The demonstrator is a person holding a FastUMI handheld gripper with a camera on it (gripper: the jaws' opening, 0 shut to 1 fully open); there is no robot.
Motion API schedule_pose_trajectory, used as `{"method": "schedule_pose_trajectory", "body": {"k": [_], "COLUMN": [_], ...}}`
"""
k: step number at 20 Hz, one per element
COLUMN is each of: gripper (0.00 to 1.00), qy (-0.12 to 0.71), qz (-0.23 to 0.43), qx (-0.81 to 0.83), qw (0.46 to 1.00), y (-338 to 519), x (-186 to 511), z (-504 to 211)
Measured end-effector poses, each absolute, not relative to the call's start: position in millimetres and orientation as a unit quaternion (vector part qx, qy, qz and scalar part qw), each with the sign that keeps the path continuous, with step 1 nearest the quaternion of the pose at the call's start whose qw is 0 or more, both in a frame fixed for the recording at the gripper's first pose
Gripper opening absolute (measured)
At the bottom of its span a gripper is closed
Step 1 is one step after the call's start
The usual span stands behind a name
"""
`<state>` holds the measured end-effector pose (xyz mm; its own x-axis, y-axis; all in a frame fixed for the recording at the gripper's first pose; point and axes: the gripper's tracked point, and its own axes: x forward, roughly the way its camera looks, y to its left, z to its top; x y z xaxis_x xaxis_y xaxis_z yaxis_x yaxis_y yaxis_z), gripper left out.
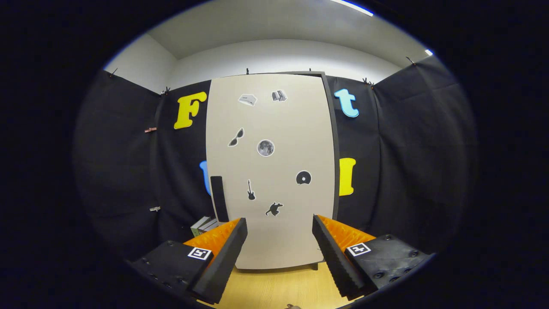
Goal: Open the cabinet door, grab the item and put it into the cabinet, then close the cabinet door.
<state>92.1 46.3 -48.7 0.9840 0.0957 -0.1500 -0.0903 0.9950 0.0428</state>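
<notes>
Gripper view. My claw (279, 240) is spread wide and holds nothing; its two fingers frame the lower part of the cabinet door (270, 171), which stands shut just ahead. The door is pale, dotted with small stickers, and sits on a wooden surface (279, 287). A dark vertical handle (218, 198) runs along the door's left edge, up and left of my left finger.

The item, as best I can judge, is the small stack of greyish boxes or books (205, 224) peeking out beside the cabinet's lower left corner, partly hidden behind my left finger; too little shows to say what it is.

Risks as I read them:
- The claw is centred on the door panel, not the handle. Pushing forward from here would only butt the flat face and could shove the cabinet back on the surface.
- The handle is slim and lies close against the door; a skewed approach could let one finger slip off it.
- The item lies close to the handle side. Swinging the claw left could knock it, and depending on the hinge side, the opening door may sweep it.
</notes>
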Motion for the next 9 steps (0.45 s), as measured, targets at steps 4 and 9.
{"method": "schedule_pose_trajectory", "body": {"k": [4,9], "gripper": [0.98,0.98], "qy": [0.077,0.073], "qz": [0.043,0.034], "qx": [0.017,0.016], "qw": [0.996,0.997], "y": [44.5,39.9], "x": [91.1,91.9], "z": [-48.7,-46.2]}}
